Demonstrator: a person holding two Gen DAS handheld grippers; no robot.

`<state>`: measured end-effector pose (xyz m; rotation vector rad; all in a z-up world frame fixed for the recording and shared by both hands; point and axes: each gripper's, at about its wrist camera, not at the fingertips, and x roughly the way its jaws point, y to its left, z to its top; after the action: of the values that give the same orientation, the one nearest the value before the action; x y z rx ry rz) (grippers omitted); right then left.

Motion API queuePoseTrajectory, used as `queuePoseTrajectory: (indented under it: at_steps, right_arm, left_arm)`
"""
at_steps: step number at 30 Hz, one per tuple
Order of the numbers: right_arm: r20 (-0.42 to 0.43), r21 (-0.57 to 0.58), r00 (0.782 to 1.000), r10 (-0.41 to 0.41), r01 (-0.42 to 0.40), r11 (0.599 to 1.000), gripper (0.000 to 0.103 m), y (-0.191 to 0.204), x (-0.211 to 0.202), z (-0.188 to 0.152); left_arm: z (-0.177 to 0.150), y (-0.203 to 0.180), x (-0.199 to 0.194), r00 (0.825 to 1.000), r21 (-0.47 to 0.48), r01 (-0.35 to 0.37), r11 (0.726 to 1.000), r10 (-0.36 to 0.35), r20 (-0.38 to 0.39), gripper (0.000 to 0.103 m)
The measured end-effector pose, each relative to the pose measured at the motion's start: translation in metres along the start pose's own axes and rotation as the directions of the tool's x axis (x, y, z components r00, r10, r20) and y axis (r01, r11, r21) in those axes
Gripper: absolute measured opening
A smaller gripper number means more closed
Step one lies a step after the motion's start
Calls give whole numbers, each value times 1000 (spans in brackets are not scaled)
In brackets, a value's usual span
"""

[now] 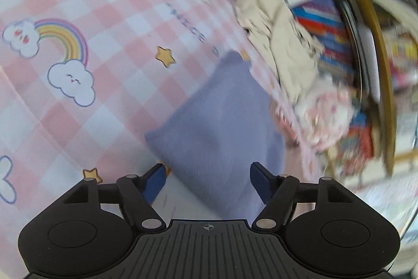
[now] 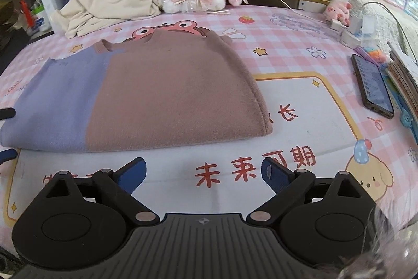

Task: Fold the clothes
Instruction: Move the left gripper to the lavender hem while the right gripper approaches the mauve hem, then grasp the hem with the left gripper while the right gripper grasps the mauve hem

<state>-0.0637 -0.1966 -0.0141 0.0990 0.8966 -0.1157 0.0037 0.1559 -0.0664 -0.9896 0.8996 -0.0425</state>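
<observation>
**Sweater lies folded flat, both grippers empty**

We see the sweater lying as a compact rectangle on the cloth, at 12 o'clock of our right gripper. That gripper hangs apart and holds nothing; the left gripper, also apart, hovers over the purple edge. A beige garment sits crumpled at 11 o'clock, likely waiting.
</observation>
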Motion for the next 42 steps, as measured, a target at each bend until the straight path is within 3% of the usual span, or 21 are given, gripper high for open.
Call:
queuePoseTrajectory:
  at_steps: [7,10,12,14,18,21,22,24,26,27,30,33,36,42]
  right_arm:
    - [-11,22,1000,-29,29,999,90,2,5,8]
    - [-16,24,999,-37,37,999,85,4,7,11]
    - [-9,49,999,-50,50,998,83,0,8,14]
    - [1,84,998,-66,66,994,83,-6,10,18]
    - [19,155,995,-100,96,983,80,-17,13,25]
    - [6,228,991,-130,125,966,68,-32,24,33]
    - [-4,252,992,-129,126,960,63,-37,29,34]
    - [-23,277,993,-113,115,954,52,-42,37,36]
    - [-42,282,995,-89,97,954,42,-44,45,37]
    - [-48,277,995,-92,101,956,42,-42,47,37]
    - [-58,255,993,-102,113,960,42,-37,51,39]
    - [-61,232,992,-107,118,965,42,-35,52,40]
    - [-64,226,993,-102,114,967,42,-36,52,40]
    - [-68,221,994,-90,103,970,42,-37,53,41]
  left_arm:
    - [15,12,8,999,-159,23,987,-18,33,70]
    - [21,16,11,999,-226,34,974,-24,48,53]
    - [25,22,13,999,-262,20,965,-9,43,30]
    - [28,27,14,999,-287,13,958,-3,36,28]
    - [31,30,14,1000,-277,3,961,1,16,21]
    - [32,17,8,1000,-143,4,990,-1,23,11]
    - [33,13,6,1000,-96,4,995,-2,25,11]
    - [32,-7,-4,997,83,51,995,-55,52,11]
    - [28,-27,-10,993,275,79,958,-100,62,12]
    - [27,-31,-9,994,315,71,946,-93,57,15]
    - [30,-15,6,999,209,29,978,-35,24,23]
    - [35,9,16,998,45,63,997,-63,-5,31]
    - [35,17,23,996,-2,89,996,-89,-3,42]
    - [35,16,32,995,-20,102,995,-102,24,39]
